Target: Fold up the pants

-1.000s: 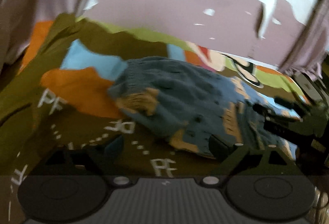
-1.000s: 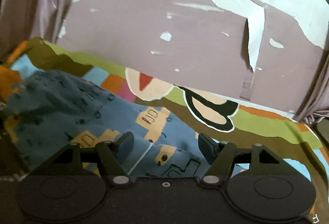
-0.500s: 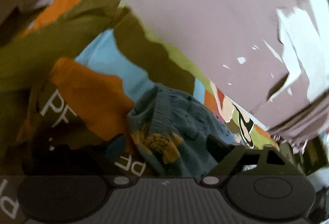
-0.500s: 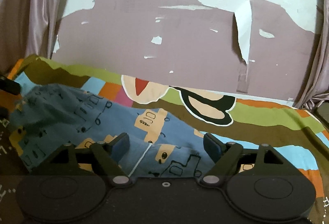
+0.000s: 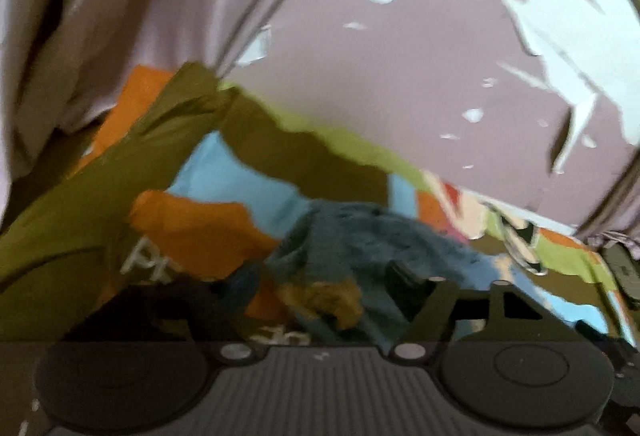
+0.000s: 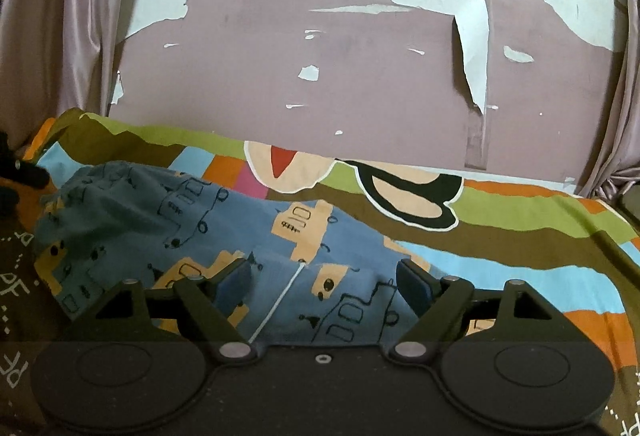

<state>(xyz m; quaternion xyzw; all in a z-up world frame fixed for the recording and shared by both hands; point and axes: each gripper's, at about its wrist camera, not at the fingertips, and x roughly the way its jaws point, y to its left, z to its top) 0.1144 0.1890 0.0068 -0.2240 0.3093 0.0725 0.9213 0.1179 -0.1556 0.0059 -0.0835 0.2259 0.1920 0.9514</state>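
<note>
Pants (image 6: 168, 220): blue, printed with orange blocks and black line drawings, lying rumpled on the bed sheet (image 6: 520, 220) just in front of both my tools. In my left view the pants (image 5: 372, 248) are a bunched heap, blurred, orange patch facing the camera.

My right hand-held gripper (image 6: 324, 284): fingers spread wide, blue pads on either side of a raised fold of the pants with a white seam line running between them. Pads not pressing the cloth; can't tell if the tips touch it.

My left hand-held gripper (image 5: 324, 288): fingers also apart, the waist-end heap sits between them. Left finger dark and smeared by blur, so contact with cloth unclear.

Left tool's tip also shows at the left edge of the right view, near the far end of the pants.

Sheet is striped green, brown, sky blue, orange, with a cartoon face patch (image 6: 404, 192) beyond the pants. Behind the bed: mauve wall (image 6: 360, 68) with peeling paint, curtain (image 5: 120, 16) on the left, curtain edge on the right too.
</note>
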